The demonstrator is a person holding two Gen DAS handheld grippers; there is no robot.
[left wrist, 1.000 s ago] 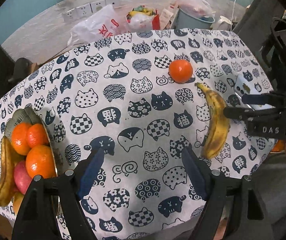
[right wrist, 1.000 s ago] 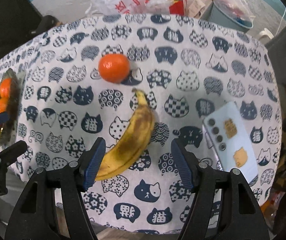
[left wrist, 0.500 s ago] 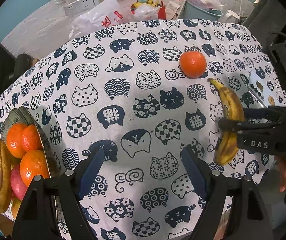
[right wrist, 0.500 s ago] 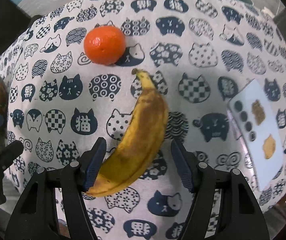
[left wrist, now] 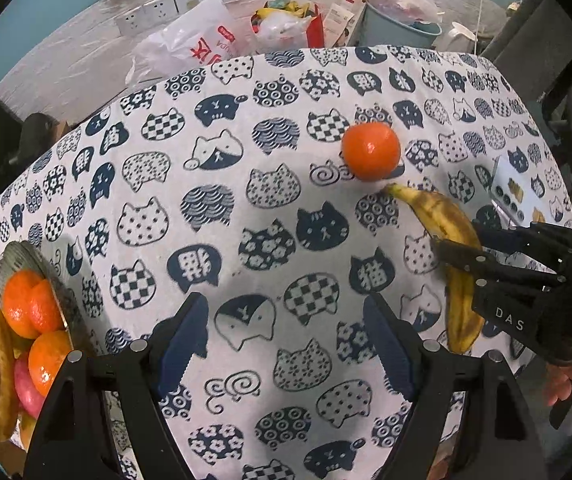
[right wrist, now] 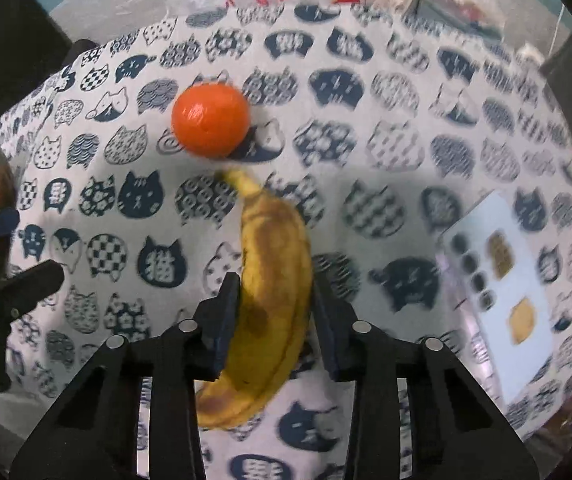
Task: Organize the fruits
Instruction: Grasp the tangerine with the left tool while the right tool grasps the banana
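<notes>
A spotted yellow banana [right wrist: 273,280] lies on the cat-print tablecloth; it also shows in the left wrist view [left wrist: 452,248]. My right gripper [right wrist: 273,320] is closed around its middle, both pads against its sides; this gripper also shows in the left wrist view [left wrist: 462,252]. A loose orange [right wrist: 210,120] sits just beyond the banana's tip, also in the left wrist view [left wrist: 370,151]. My left gripper [left wrist: 286,344] is open and empty above the cloth. A fruit bowl [left wrist: 25,256] at the far left holds oranges, a banana and a red fruit.
A white phone [right wrist: 498,272] lies right of the banana, near the table's right edge. Plastic bags [left wrist: 189,46] and a bin [left wrist: 398,26] stand on the floor beyond the table's far edge. The bowl sits at the table's left edge.
My right gripper moved forward over the banana and closed on its middle. The left gripper shifted slightly forward and stayed open.
</notes>
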